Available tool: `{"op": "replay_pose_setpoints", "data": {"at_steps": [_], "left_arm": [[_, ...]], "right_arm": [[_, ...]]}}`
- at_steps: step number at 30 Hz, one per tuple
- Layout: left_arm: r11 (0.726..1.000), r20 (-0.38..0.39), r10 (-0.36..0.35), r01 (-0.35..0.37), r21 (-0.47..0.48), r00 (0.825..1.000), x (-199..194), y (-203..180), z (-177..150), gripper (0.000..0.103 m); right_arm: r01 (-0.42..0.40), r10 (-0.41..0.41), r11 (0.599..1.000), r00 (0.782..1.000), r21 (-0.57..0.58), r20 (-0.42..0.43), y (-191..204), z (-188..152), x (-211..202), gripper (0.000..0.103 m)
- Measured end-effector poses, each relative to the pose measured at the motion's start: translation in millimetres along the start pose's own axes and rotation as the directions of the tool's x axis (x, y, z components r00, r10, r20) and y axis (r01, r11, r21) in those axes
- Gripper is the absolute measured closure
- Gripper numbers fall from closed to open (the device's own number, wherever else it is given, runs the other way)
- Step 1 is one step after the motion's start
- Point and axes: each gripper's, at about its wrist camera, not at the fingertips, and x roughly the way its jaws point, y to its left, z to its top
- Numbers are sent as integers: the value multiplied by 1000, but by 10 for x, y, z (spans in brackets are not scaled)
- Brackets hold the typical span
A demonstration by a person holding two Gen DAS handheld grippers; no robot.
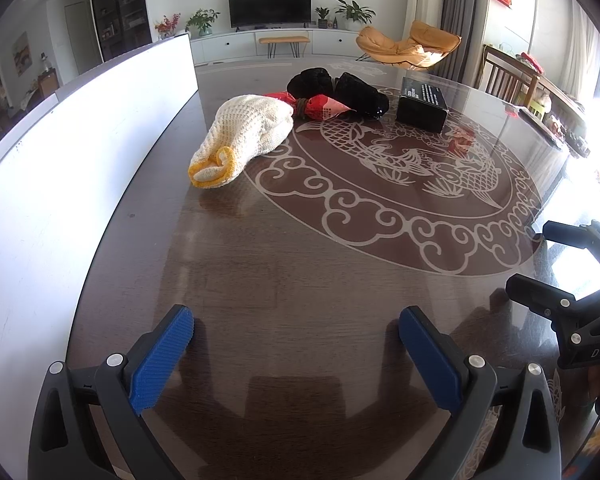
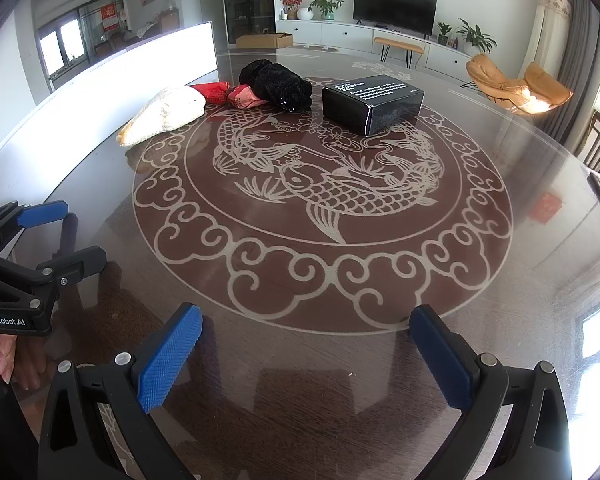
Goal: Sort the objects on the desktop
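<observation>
A cream knitted glove with a yellow cuff lies at the far left of the round table. Behind it sit a red snack packet, a black fuzzy cloth and a black box. My left gripper hovers open over the near table, far from all of them. My right gripper is open too, beside the left one, with nothing between its fingers.
A tall white board stands along the table's left edge. The dark wood table has a glass top with a fish pattern. Wooden chairs stand at the right. A hand holds the left gripper.
</observation>
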Motion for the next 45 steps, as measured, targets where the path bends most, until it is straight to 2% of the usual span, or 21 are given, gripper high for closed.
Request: {"op": "replay_pose_setpoints", "data": {"at_steps": [14, 45], "left_arm": [[1000, -22, -2, 2, 10, 1000, 9, 0, 26, 0], [1000, -11, -20, 21, 24, 1000, 9, -21, 31, 0]], "right_arm": [[0, 0, 1000, 1000, 0, 0, -1, -2, 0, 0], [-3, 3, 1000, 1000, 2, 0, 9, -4, -10, 0]]}}
